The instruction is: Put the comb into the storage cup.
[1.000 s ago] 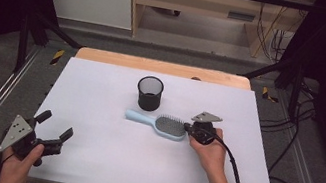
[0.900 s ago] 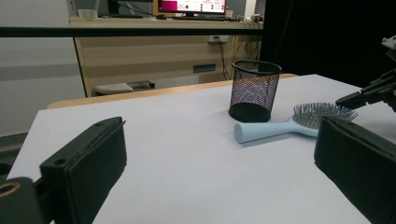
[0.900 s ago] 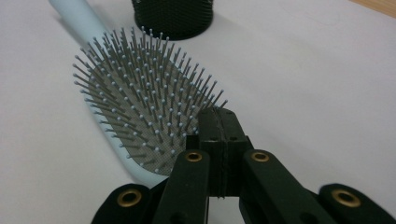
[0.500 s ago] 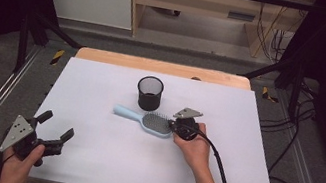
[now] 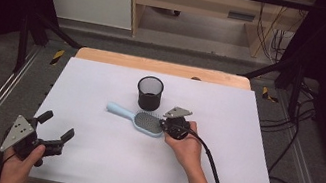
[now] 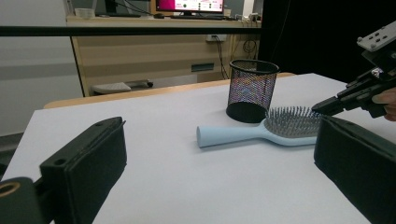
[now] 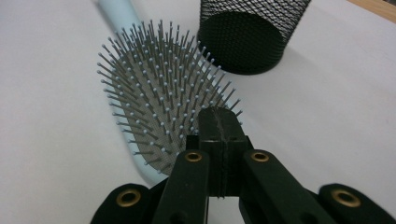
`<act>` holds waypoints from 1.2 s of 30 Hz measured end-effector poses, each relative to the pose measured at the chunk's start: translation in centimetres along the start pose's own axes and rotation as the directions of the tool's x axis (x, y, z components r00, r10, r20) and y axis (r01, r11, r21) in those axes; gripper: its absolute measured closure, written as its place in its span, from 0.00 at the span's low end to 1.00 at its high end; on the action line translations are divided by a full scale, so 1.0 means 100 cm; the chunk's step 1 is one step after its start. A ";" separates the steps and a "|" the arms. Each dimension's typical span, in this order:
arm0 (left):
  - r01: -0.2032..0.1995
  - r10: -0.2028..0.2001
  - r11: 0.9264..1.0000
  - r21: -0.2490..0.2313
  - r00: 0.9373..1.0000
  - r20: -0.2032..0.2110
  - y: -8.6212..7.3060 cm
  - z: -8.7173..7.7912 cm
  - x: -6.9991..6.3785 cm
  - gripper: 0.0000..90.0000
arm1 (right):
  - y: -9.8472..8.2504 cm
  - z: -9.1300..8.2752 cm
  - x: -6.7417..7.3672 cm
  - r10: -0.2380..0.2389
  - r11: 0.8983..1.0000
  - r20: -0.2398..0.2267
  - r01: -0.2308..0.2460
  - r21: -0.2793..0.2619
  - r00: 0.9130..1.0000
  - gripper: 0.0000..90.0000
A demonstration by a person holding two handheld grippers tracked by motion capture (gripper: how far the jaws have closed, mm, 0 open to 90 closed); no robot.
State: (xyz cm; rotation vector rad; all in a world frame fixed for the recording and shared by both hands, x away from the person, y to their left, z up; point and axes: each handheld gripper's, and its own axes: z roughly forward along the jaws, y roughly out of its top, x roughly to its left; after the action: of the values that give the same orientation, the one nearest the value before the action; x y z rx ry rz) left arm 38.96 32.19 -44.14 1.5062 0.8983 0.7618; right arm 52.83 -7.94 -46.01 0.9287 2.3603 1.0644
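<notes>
- Although the right gripper (image 5: 164,122) sits at the bristled head of the hairbrush (image 5: 138,119), the high view hides its jaw tips behind its own body and grey plate, so contact with the brush cannot be read there.
- In the right gripper view the two black jaws are pressed flat together with nothing between them, their joined tip lying over the near edge of the bristle pad (image 7: 163,102); whether it touches the bristles is hard to tell.
- That same view cuts the brush's light blue handle off at the top edge.
- The hairbrush lies flat on the white table (image 5: 88,159), bristles up, just in front of the black mesh cup (image 5: 149,92) and apart from it.
- Its long axis runs roughly across the table, with the handle end pointing away from the right gripper and past the cup's left side, and the head on the cup's right-hand side.
- The left gripper (image 5: 54,129) is well away from the cup, near the table's front left corner, with its jaws spread wide and holding nothing.
</notes>
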 end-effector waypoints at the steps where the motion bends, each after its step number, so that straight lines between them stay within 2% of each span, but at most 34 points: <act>1: 0.000 0.000 1.000 -0.001 1.000 0.000 0.000 0.000 0.000 0.03 | 0.002 0.002 0.003 -0.009 1.000 -0.003 0.009 -0.001 1.000 1.00; 20: 0.000 0.000 1.000 0.005 1.000 0.000 0.000 0.000 0.001 0.03 | 0.013 0.013 0.030 -0.058 0.998 -0.050 0.058 -0.015 0.997 1.00; 30: -0.001 0.001 1.000 0.007 1.000 0.002 0.000 0.000 0.000 0.03 | 0.013 0.014 0.029 -0.053 0.999 -0.051 0.052 -0.008 0.997 1.00; 36: -0.003 0.003 1.000 0.008 1.000 0.004 0.000 0.000 0.000 0.03 | 0.015 0.013 0.034 -0.058 0.998 -0.066 0.058 -0.010 0.996 1.00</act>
State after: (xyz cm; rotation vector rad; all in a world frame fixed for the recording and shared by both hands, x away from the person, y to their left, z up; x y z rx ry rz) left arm 39.00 32.19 -44.11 1.5163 0.8972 0.7584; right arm 51.79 -4.13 -46.00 0.8292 2.4195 1.0968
